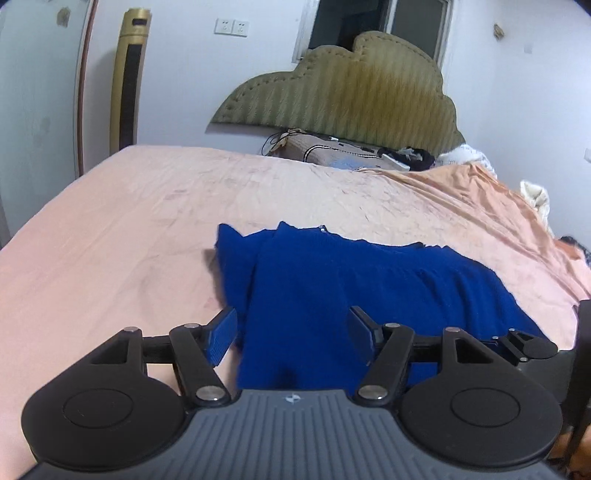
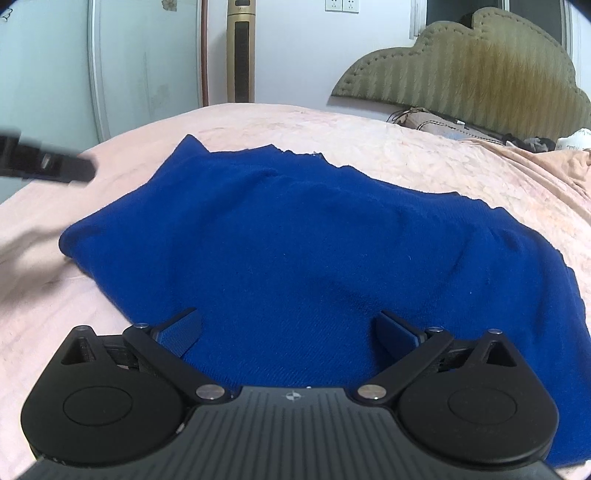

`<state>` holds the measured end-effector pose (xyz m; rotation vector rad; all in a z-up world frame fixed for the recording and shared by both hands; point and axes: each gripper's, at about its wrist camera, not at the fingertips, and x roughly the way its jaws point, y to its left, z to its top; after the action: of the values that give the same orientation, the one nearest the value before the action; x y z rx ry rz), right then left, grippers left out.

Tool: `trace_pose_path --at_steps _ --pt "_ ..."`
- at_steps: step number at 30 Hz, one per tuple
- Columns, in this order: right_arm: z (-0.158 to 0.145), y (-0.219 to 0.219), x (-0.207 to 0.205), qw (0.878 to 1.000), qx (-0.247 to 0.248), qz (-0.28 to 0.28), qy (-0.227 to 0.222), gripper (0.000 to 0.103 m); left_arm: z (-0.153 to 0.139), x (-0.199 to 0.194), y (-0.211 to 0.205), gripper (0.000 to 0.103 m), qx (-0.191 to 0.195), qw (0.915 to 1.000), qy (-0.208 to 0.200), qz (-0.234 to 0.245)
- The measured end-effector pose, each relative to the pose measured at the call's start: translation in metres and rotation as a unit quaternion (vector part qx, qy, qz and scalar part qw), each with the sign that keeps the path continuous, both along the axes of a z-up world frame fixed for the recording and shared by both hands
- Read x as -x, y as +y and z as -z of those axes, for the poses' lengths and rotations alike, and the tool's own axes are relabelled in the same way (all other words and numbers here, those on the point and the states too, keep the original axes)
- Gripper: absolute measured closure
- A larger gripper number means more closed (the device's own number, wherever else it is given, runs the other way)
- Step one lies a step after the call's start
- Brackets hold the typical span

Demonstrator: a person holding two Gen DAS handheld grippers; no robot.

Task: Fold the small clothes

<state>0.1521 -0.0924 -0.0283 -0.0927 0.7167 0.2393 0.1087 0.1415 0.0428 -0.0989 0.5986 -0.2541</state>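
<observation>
One blue garment (image 2: 295, 240), spread flat on the pink bed (image 1: 129, 206). Two grippers: left gripper (image 1: 293, 334) and right gripper (image 2: 288, 332), fingers apart on both, gripping nothing, positioned over garment's near edge. One headboard (image 1: 351, 85), two wall sockets (image 1: 232, 26).

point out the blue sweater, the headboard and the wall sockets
blue sweater (image 2: 303, 240): right wrist view, middle of the knit body
headboard (image 1: 354, 88): left wrist view, centre of the padded panel
wall sockets (image 1: 232, 27): left wrist view, between the two plates
</observation>
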Motion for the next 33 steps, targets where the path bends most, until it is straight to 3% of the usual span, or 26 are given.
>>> trace_pose_path --at_steps 4,6,16,33 --pt "0.001 -0.002 0.0 1.0 -0.006 0.002 0.001 0.0 0.029 -0.015 -0.029 0.038 -0.087 0.9946 0.045 -0.036" --pt "0.001 -0.002 0.0 1.0 -0.004 0.002 0.0 0.0 0.044 -0.015 -0.036 0.038 -0.1 0.992 0.063 -0.045" --pt "0.001 -0.002 0.0 1.0 -0.009 0.003 0.001 0.0 0.06 0.007 -0.032 0.031 -0.086 0.9943 0.026 -0.058" --pt "0.001 -0.002 -0.001 1.0 -0.01 0.004 0.002 0.0 0.063 0.009 -0.025 0.012 -0.08 0.9929 0.033 -0.081"
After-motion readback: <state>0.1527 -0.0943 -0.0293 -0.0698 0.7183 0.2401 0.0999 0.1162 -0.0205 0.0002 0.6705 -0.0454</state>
